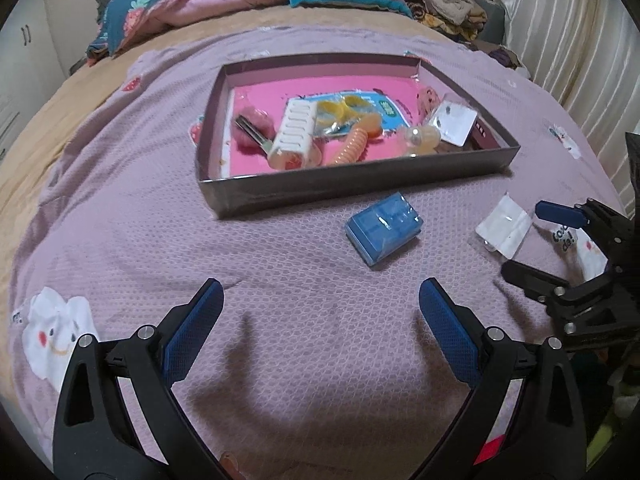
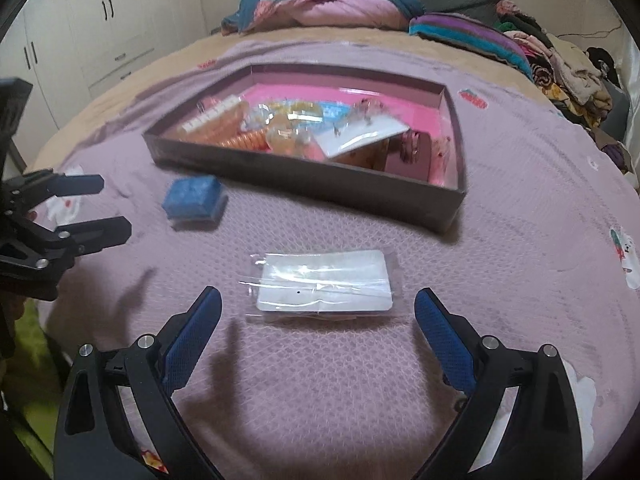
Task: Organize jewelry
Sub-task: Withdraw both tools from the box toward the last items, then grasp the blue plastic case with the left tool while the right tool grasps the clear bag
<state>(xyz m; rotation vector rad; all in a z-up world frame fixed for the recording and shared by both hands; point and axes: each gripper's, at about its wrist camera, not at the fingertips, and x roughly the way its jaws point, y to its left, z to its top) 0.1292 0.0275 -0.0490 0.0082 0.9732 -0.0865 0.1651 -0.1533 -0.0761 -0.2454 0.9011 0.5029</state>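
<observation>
left gripper (image 1: 320, 308) – jaws wide open, holding nothing | right gripper (image 2: 318, 316) – jaws wide open, holding nothing | clear packet (image 2: 322, 280) on the bed just ahead at 12 o'clock | blue box (image 1: 383, 229) at 1 o'clock | tray (image 1: 360, 184) of jewelry beyond

Two fisheye views look low across a bed spread with a mauve textured blanket (image 1: 120, 220), each facing forward along its own gripper toward the headboard end. The left wrist camera sits close to the blanket, squarely before the shallow dark cardboard tray with a pink floor (image 1: 360, 184), a small blue plastic case (image 1: 383, 227) just short of it. The right wrist camera looks from further right, the tray (image 2: 320, 188) angled ahead-left. Both views share the tray, the blue case (image 2: 192, 196), a clear-wrapped white card (image 2: 324, 282) (image 1: 505, 226) and each other's gripper.
</observation>
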